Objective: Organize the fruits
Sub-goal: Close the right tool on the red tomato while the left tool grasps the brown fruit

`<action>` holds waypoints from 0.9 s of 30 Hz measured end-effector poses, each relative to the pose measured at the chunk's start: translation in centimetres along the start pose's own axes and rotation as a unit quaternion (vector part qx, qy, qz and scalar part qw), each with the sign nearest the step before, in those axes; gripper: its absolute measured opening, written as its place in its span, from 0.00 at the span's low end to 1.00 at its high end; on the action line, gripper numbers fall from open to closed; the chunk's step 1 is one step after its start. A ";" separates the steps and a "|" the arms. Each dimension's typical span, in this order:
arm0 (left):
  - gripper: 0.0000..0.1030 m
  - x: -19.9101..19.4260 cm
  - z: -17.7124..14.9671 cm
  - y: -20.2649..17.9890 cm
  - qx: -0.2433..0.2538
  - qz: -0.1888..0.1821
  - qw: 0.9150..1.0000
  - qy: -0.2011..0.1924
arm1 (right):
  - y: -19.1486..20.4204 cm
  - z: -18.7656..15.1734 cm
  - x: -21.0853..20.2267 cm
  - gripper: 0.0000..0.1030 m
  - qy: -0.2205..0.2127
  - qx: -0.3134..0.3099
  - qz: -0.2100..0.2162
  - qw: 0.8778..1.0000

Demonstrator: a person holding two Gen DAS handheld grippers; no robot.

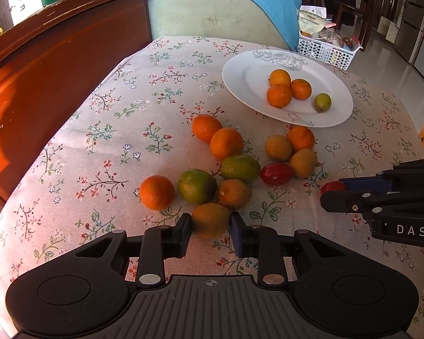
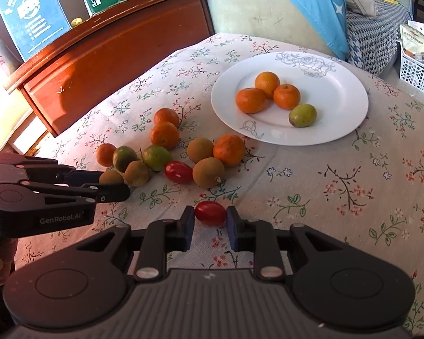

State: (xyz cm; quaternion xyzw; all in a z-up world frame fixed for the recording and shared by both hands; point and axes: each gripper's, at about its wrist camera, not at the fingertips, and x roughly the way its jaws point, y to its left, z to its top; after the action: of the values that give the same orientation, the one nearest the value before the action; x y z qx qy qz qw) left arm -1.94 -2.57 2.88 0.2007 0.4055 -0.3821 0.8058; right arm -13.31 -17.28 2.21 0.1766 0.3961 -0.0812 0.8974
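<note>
Left tongs (image 1: pixel 210 223) clamp a brownish-orange citrus (image 1: pixel 210 220) on the tabletop (image 1: pixel 127 130); right tongs (image 2: pixel 210 216) pinch a cherry tomato (image 2: pixel 210 213). Both seem light; the tomato looks soft and slippery, so grip its middle gently.

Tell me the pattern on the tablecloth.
Small flowers and leafy twigs on pale cloth, clearest in the right wrist view.

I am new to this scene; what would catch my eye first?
The round white plate at the far right holds three oranges and one green fruit. Nearer, loose fruits lie on the flowered cloth. The left gripper is shut on a brownish-yellow round fruit, the right gripper on a small red tomato.
</note>
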 end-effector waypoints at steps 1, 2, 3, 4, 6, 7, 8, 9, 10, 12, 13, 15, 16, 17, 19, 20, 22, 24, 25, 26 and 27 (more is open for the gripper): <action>0.26 -0.2 0.0 0.0 0.000 0.000 1.000 -0.001 | 0.0 0.0 0.0 0.23 0.000 0.001 0.000 1.000; 0.26 -0.3 0.0 -0.1 0.001 0.000 1.000 -0.002 | 0.0 0.0 -0.1 0.23 0.000 0.003 0.002 1.000; 0.26 -0.5 0.1 -0.1 0.000 0.000 1.000 -0.003 | 0.0 0.1 -0.2 0.23 0.000 0.004 0.003 1.000; 0.26 -0.6 0.1 -0.1 -0.001 -0.002 1.000 -0.005 | 0.0 0.1 -0.3 0.23 -0.002 0.004 0.004 1.000; 0.26 -1.0 0.3 -0.1 -0.002 -0.003 1.000 -0.011 | 0.1 0.2 -0.5 0.23 -0.005 0.004 0.005 1.000; 0.26 -1.2 0.4 -0.2 -0.002 -0.003 1.000 -0.014 | 0.1 0.4 -0.7 0.23 -0.007 0.004 0.007 1.000; 0.26 -1.4 0.5 -0.3 -0.001 -0.003 1.000 -0.017 | 0.2 0.5 -0.9 0.23 -0.011 0.003 0.008 1.000; 0.26 -1.5 0.6 -0.3 -0.001 -0.003 1.000 -0.020 | 0.2 0.6 -1.0 0.23 -0.014 0.001 0.009 1.000; 0.26 -1.7 0.7 -0.4 -0.002 -0.003 1.000 -0.022 | 0.3 0.7 -1.2 0.23 -0.018 0.001 0.010 1.000; 0.26 -1.9 1.1 -0.5 -0.005 -0.002 1.000 -0.030 | 0.2 1.1 -1.6 0.23 -0.023 0.008 0.014 1.000; 0.26 -2.1 1.3 -0.5 -0.006 -0.003 0.999 -0.034 | 0.1 1.3 -1.8 0.23 -0.026 0.013 0.017 0.999; 0.26 -2.4 1.7 -0.6 -0.008 -0.005 0.999 -0.042 | -0.1 1.8 -2.2 0.23 -0.033 0.017 0.018 0.999; 0.26 -2.5 2.0 -0.7 -0.010 -0.005 0.999 -0.046 | -0.1 2.0 -2.4 0.23 -0.036 0.017 0.017 0.999; 0.26 -2.6 2.3 -0.8 -0.011 -0.005 0.999 -0.049 | -0.1 2.2 -2.6 0.23 -0.039 0.018 0.016 0.999; 0.26 -2.8 2.9 -1.0 -0.015 -0.007 0.998 -0.057 | -0.4 2.8 -2.9 0.23 -0.043 0.025 0.019 0.999; 0.26 -2.8 3.1 -1.1 -0.016 -0.009 0.998 -0.060 | -0.6 3.1 -3.1 0.23 -0.046 0.027 0.019 0.998; 0.26 -2.9 3.8 -1.4 -0.017 -0.013 0.998 -0.065 | -0.9 3.6 -3.5 0.23 -0.051 0.031 0.015 0.998; 0.26 -2.8 4.4 -1.7 -0.016 -0.013 0.997 -0.067 | -1.2 4.1 -3.8 0.23 -0.056 0.033 0.013 0.998; 0.26 -2.7 4.7 -2.0 -0.015 -0.012 0.997 -0.069 | -1.4 4.4 -3.9 0.23 -0.057 0.033 0.011 0.998; 0.26 -2.7 5.1 -2.2 -0.014 -0.012 0.997 -0.071 | -1.6 4.6 -4.0 0.23 -0.057 0.033 0.011 0.998; 0.26 -2.7 5.4 -2.4 -0.012 -0.013 0.997 -0.074 | -1.8 4.9 -4.1 0.23 -0.057 0.032 0.010 0.998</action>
State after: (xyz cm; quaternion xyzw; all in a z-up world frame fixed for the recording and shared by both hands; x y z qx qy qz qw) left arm -2.10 -6.33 8.20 0.1570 0.3522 -0.4019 0.8306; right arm -13.25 -20.79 7.78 0.2047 0.3392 -0.0946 0.9133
